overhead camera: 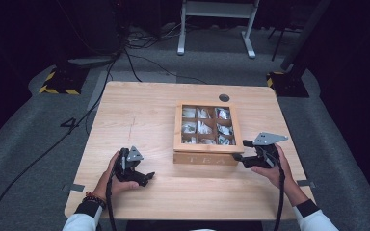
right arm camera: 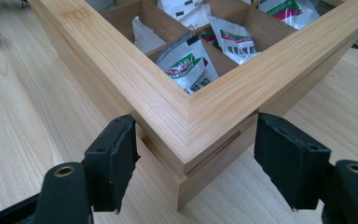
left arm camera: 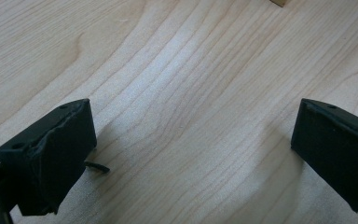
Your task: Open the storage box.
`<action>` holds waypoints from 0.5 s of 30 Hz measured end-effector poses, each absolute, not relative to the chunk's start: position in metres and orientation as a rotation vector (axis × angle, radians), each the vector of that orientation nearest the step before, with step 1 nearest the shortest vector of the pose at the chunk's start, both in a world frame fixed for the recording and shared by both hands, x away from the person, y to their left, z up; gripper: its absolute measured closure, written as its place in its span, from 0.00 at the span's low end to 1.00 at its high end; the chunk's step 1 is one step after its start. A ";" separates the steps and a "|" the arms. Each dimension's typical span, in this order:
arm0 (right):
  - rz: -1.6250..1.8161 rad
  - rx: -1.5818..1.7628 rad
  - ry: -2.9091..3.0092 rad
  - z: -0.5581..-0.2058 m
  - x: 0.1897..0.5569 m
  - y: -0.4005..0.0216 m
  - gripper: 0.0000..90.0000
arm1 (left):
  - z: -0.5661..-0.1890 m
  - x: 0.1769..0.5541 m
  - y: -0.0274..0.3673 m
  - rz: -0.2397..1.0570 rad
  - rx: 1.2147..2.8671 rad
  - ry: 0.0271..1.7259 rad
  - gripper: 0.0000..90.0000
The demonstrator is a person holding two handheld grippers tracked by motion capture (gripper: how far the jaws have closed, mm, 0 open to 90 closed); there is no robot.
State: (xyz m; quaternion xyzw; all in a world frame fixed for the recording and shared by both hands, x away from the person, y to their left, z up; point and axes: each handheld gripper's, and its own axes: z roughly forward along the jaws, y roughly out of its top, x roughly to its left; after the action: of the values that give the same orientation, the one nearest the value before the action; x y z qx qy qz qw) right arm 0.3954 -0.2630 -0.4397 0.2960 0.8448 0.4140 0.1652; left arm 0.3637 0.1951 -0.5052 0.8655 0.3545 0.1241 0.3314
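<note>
Pale wooden table (overhead camera: 139, 110), on it a wooden tea box (overhead camera: 207, 157).

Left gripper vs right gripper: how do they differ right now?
The left gripper rests over bare table, apart from the tea box; the right gripper sits at the box's near right corner. The left gripper's jaws have only wood grain between them; the right gripper's jaws straddle that corner, seemingly without pressing. The right gripper's grey plate sits higher and flatter than the left's. Both are hand-held and open.
</note>
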 end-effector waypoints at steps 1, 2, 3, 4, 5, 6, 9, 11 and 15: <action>1.180 0.843 2.407 -0.440 0.395 -0.263 0.34 | -0.505 0.364 0.195 0.325 2.262 0.926 0.00; 1.188 0.848 2.404 -0.439 0.395 -0.263 0.34 | -0.505 0.364 0.195 0.325 2.262 0.926 0.00; 1.191 0.845 2.398 -0.438 0.395 -0.263 0.34 | -0.505 0.364 0.195 0.325 2.262 0.927 0.00; 1.192 0.844 2.397 -0.438 0.395 -0.264 0.34 | -0.505 0.364 0.195 0.324 2.262 0.928 0.00; 1.198 0.844 2.392 -0.436 0.395 -0.264 0.34 | -0.505 0.364 0.195 0.325 2.263 0.926 0.00; 1.198 0.844 2.392 -0.436 0.395 -0.264 0.34 | -0.505 0.364 0.195 0.325 2.263 0.926 0.00; 1.200 0.842 2.389 -0.435 0.395 -0.264 0.34 | -0.505 0.363 0.194 0.327 2.263 0.939 0.00; 1.209 0.845 2.384 -0.433 0.395 -0.264 0.34 | -0.504 0.364 0.194 0.320 2.269 0.943 0.01; 1.218 0.842 2.378 -0.430 0.395 -0.265 0.34 | -0.501 0.365 0.194 0.320 2.257 0.931 0.17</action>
State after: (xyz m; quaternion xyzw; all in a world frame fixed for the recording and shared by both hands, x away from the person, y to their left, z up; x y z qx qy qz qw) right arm 0.3953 -0.2647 -0.4299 0.2961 0.8366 0.4285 0.1694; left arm 0.3647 0.1938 -0.5013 0.8642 0.3564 0.1226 0.3333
